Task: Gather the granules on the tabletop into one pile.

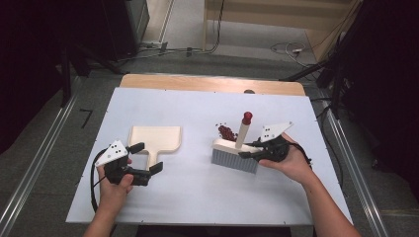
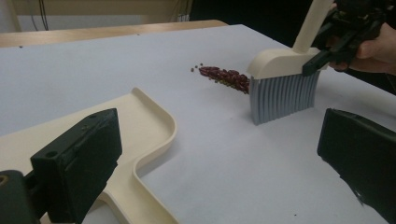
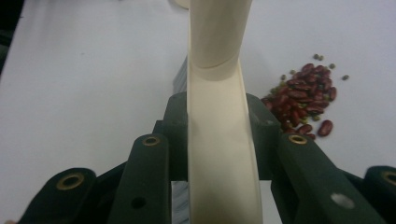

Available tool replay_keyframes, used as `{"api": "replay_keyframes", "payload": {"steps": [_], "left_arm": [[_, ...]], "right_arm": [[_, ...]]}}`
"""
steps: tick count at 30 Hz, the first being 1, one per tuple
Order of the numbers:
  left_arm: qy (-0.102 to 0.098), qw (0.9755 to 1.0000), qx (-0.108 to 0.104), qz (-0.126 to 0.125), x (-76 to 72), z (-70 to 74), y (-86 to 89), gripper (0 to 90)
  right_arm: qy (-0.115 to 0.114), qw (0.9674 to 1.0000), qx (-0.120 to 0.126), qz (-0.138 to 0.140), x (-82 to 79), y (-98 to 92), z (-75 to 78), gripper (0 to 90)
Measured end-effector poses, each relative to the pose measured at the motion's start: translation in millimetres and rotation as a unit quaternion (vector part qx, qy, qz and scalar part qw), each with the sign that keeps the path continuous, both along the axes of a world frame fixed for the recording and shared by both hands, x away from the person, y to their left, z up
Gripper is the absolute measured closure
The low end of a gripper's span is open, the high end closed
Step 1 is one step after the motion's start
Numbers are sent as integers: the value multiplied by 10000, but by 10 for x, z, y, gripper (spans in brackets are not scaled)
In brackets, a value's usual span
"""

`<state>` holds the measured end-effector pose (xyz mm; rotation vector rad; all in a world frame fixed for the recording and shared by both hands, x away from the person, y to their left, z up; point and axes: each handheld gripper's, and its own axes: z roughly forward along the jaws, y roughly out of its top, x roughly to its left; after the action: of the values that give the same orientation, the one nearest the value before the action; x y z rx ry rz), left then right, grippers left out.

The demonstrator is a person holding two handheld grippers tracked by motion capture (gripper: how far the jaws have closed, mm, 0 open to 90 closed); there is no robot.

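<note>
Here, a brush and dustpan job over spilled beans.
Right gripper (image 1: 253, 149) clamps the stiff, light brush (image 1: 236, 155) handle; left gripper (image 1: 144, 159) gapes around the rigid dustpan (image 1: 155, 138) handle; beans (image 1: 227, 132) roll easily.

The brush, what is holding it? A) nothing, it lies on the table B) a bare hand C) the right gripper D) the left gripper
C: the right gripper is shut on the cream handle of the brush, while the left gripper is open around the dustpan's handle.

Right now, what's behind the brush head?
A pile of red beans with a few small green ones lies on the table just behind the brush. Whether more beans sit under the bristles is hidden.
</note>
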<state>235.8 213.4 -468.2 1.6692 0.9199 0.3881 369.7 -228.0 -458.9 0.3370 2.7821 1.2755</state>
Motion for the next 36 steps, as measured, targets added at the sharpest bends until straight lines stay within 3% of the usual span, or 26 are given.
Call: {"api": "replay_keyframes", "payload": {"steps": [9,18,36], "left_arm": [[0,10000,6,-10,1,1,-4,3],[10,10000,24,-20,1,-2,-10,3],[6,10000,3,15,-4,-4,11,3]], "right_arm": [[24,9999,21,-138,246,49,-19,658],[-191,9998,-37,-92,443,112,23,658],[34,9996,21,-294,730,184,21,658]]}}
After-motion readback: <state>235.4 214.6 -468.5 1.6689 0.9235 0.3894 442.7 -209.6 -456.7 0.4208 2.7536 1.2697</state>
